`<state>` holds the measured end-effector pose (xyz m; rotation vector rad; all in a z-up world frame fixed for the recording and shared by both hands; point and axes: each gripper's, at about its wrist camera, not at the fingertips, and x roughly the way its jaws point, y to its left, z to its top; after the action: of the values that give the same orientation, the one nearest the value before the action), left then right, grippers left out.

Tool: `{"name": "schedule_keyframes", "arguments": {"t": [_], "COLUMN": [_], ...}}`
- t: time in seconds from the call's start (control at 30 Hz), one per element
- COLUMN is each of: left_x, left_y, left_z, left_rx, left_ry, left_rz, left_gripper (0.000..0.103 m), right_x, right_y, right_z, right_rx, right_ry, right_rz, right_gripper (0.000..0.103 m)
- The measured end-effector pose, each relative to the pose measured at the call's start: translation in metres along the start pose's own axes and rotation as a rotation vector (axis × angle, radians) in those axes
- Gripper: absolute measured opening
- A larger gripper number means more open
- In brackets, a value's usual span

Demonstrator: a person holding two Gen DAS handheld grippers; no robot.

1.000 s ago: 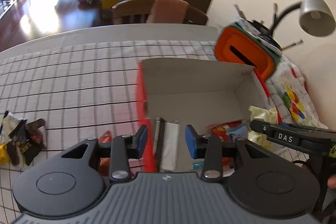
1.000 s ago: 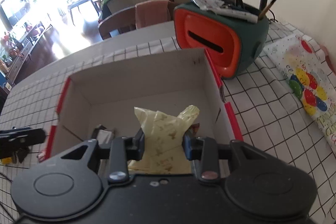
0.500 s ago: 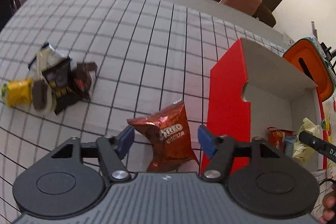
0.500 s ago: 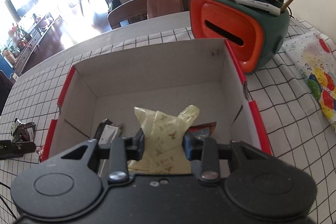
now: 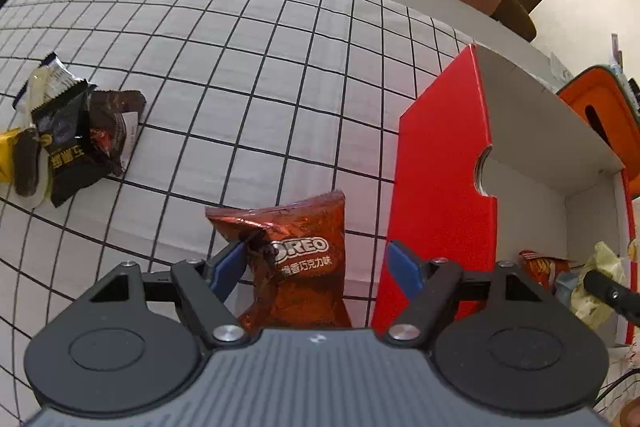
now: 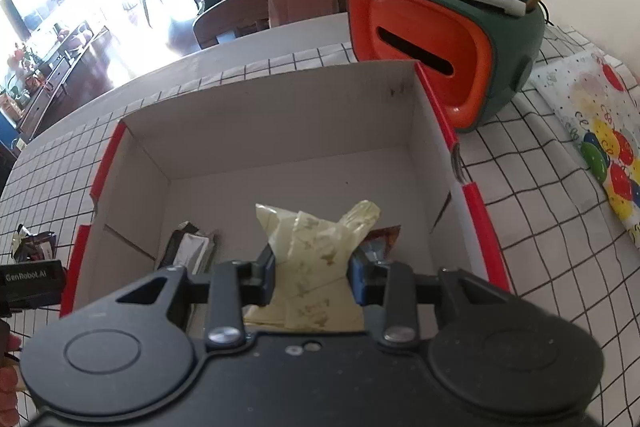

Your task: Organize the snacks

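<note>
An orange-brown Oreo packet (image 5: 304,251) lies on the checked tablecloth just left of the red cardboard box (image 5: 440,187). My left gripper (image 5: 316,259) stands open around this packet; the left pad is at its crumpled edge and the right pad is clear of it. A pile of dark and yellow snack packets (image 5: 72,139) lies farther left. My right gripper (image 6: 312,267) is shut on a pale yellow packet (image 6: 320,235) and holds it over the inside of the box (image 6: 280,131). A silver and dark packet (image 6: 188,251) and a few others lie on the box floor.
An orange and green pen holder (image 6: 432,43) with brushes stands just behind the box's far right corner. A balloon-print napkin (image 6: 600,147) lies to the right. A lamp neck rises at the back right. Chairs stand beyond the table's far edge.
My left gripper has swung out of the box to its left side, dropped low over the Oreo packet and spread its jaws wider. The right gripper has kept still with the yellow packet.
</note>
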<state>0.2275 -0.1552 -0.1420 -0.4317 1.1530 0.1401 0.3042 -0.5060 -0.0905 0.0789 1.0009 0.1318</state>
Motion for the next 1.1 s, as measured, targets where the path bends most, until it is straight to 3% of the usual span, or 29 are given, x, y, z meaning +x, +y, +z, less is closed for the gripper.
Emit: {"name": "schedule_keyframes", "arguments": {"t": [0.1,0.17,0.3,0.57,0.77,0.97,1.1], "left_x": [0.005,0.007,0.005,-0.012,-0.050,-0.093,-0.109], "left_y": [0.009,0.015,0.017,0.038,0.032,-0.008,-0.048], "left_z": [0.000,-0.002,-0.004,-0.004,0.004,0.014,0.013], "left_rx": [-0.026,-0.022,0.003,-0.055,-0.055,0.046,0.168], "left_ry": [0.026,0.029,0.022,0.014,-0.055,-0.145,-0.176], "left_rz": [0.000,0.009,0.015,-0.026,-0.066,-0.159,-0.205], "left_gripper": [0.052,0.052,0.038,0.035,0.035,0.035,0.035], "right_x": [0.000,0.000,0.001,0.002,-0.005,-0.018,-0.023], "right_y": [-0.001,-0.001,0.000,0.000,-0.002,-0.005,-0.009], "right_z": [-0.001,0.000,0.000,0.000,0.002,0.006,0.010], "right_rx": [0.003,0.003,-0.001,-0.001,0.002,-0.017,-0.030], "right_ry": [-0.001,-0.002,-0.002,-0.004,-0.017,-0.046,-0.059], "right_rz": [0.001,0.002,-0.003,-0.003,0.005,0.009,0.004], "right_gripper": [0.034,0.034,0.034,0.034,0.034,0.034,0.033]}}
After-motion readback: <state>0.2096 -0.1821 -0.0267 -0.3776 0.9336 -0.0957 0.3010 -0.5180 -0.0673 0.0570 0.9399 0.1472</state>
